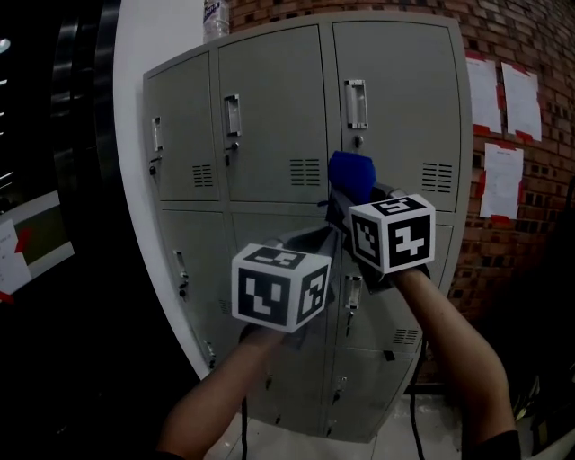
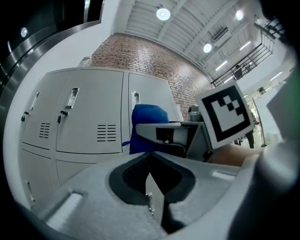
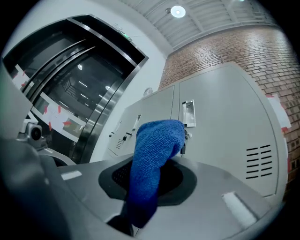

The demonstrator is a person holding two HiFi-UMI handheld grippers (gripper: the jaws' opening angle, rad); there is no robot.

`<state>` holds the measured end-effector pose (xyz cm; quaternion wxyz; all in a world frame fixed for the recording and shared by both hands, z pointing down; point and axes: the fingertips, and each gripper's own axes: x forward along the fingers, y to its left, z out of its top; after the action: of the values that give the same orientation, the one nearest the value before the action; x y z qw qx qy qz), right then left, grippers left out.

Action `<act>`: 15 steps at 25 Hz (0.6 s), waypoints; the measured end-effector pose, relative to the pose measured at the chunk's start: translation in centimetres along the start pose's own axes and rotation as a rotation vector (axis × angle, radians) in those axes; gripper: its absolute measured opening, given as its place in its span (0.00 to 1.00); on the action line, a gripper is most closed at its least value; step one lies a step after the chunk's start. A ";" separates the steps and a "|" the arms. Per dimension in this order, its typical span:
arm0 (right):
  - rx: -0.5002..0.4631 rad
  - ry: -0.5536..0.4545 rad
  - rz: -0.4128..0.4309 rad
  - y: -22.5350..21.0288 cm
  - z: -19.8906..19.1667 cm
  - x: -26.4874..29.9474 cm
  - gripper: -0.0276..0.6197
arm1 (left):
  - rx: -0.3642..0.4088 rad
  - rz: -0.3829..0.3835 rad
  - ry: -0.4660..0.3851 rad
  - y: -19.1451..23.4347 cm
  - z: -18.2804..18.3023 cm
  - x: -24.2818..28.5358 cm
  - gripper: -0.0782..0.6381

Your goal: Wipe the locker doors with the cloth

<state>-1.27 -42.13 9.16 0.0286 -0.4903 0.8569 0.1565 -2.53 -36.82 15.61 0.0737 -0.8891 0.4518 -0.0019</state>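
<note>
A grey metal locker with several doors stands in front of me. A blue cloth is bunched in my right gripper, which is shut on it just in front of the upper right door, below its handle. In the right gripper view the cloth sticks up out of the shut jaws, close to that door. My left gripper hangs lower and to the left, jaws shut and empty. From the left gripper view I see the cloth and the locker doors beyond it.
A clear bottle stands on top of the locker. Papers hang on the brick wall to the right. A white curved wall and dark glass panels lie to the left. Pale floor shows below.
</note>
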 end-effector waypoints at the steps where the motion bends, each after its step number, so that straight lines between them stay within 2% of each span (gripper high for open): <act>1: -0.002 -0.006 0.001 -0.8 0.1 0.9 0.18 | 0.003 0.009 -0.003 0.5 0.2 0.8 0.11; 7: -0.012 -0.028 0.055 -4.1 0.2 3.3 0.18 | 0.016 0.047 -0.037 2.0 2.5 5.3 0.11; 11: -0.026 -0.039 0.106 -5.3 0.3 2.0 0.18 | 0.011 0.042 -0.054 1.6 3.7 8.0 0.11; 15: -0.075 -0.048 0.095 -7.8 0.8 -0.4 0.18 | -0.011 0.017 -0.090 0.7 5.3 9.7 0.11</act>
<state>5.43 -45.26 6.65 0.0233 -0.4457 0.8720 0.2013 3.04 -44.35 9.64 0.0891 -0.8847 0.4557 0.0410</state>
